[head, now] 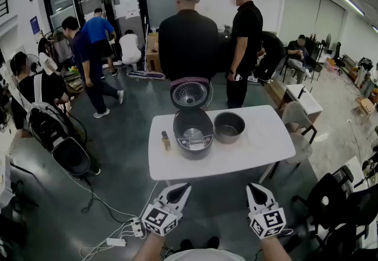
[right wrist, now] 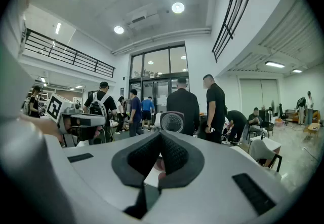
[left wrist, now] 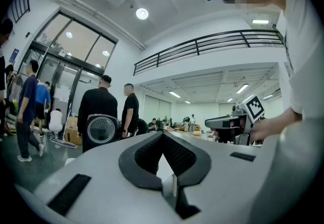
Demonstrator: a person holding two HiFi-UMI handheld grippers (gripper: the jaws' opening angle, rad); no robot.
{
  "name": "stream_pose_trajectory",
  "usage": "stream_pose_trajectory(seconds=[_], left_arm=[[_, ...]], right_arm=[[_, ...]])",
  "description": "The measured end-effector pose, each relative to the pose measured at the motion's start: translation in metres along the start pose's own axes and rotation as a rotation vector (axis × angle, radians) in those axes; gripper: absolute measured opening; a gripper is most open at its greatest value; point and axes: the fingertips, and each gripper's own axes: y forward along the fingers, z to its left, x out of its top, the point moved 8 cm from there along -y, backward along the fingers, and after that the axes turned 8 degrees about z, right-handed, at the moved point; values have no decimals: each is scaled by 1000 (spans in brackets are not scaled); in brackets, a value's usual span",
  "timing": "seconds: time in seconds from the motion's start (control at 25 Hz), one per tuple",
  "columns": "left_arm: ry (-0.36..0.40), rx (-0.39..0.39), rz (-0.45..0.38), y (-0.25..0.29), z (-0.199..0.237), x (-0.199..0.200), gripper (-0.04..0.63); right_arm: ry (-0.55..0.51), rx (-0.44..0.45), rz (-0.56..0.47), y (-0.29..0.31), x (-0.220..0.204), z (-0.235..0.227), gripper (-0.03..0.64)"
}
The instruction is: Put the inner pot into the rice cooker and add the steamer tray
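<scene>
A dark rice cooker point(head: 192, 131) stands on the white table point(head: 260, 150) with its lid point(head: 189, 93) raised upright. To its right, on the table, rests the grey inner pot point(head: 229, 127), empty. I can make out no steamer tray. My left gripper point(head: 184, 187) and right gripper point(head: 253, 187) hover over the floor in front of the table's near edge, both shut and empty. The left gripper view has its shut jaws point(left wrist: 163, 138) aimed level, the cooker lid point(left wrist: 101, 129) to their left. From the right gripper point(right wrist: 161, 138), also shut, the lid point(right wrist: 172, 122) lies straight ahead.
A small bottle point(head: 166, 140) stands left of the cooker. Two people in black point(head: 189, 41) stand close behind the table. Chairs point(head: 298, 124) sit at its right. Cables and a power strip point(head: 116, 241) lie on the floor at my left, near a seated person with a backpack point(head: 44, 118).
</scene>
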Motion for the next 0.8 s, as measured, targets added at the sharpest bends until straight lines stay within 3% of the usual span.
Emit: stream_pose_trajectory(seconds=[0.8], left_arm=[[-21,1,0,3,-9,4,12]], right_arm=[[23,32,-34,-4,-1,-2,12]])
